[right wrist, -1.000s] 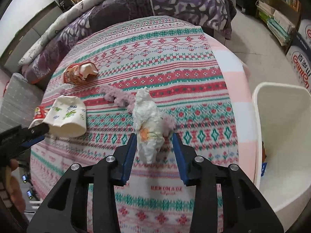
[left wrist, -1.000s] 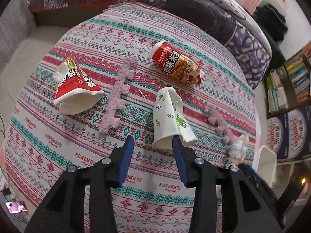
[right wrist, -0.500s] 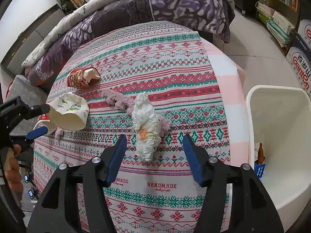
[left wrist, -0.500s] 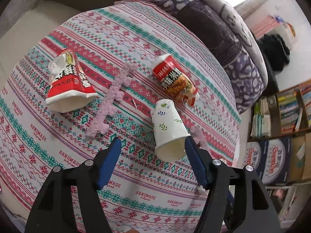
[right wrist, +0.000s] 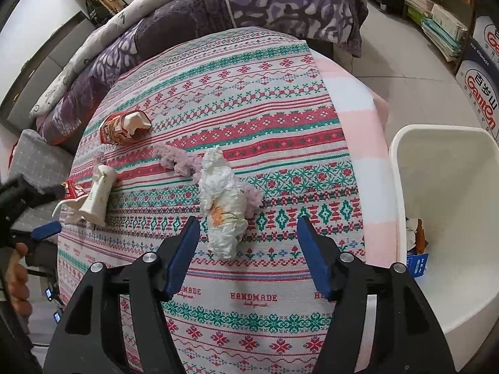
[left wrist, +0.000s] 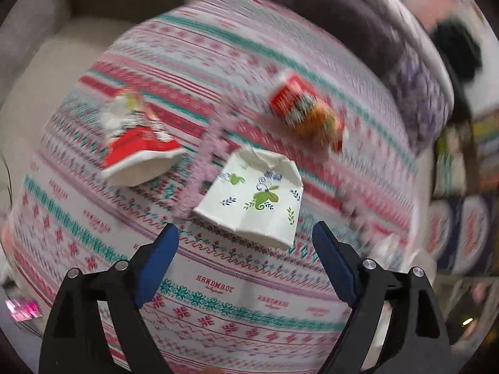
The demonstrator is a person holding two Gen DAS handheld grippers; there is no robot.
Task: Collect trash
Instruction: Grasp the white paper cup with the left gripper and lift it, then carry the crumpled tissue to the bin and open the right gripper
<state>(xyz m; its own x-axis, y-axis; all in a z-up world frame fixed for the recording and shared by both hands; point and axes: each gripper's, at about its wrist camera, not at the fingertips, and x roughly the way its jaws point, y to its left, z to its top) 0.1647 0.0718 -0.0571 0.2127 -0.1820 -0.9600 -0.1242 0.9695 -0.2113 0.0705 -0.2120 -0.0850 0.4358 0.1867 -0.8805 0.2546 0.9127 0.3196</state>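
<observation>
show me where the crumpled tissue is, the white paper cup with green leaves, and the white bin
crumpled tissue (right wrist: 223, 205), right wrist view, on its wadded middle.
white paper cup (left wrist: 255, 199), left wrist view, on its printed side wall.
white bin (right wrist: 449, 162), right wrist view, on its bare inner wall.

my right jaws opening, tissue wad (right wrist: 223, 199) lies beyond them untouched | pink yarn (right wrist: 177, 163) hugs wad's far side | bare cloth (right wrist: 280, 162) right of wad | bin (right wrist: 443, 218) off table edge, mouth unobstructed
</observation>
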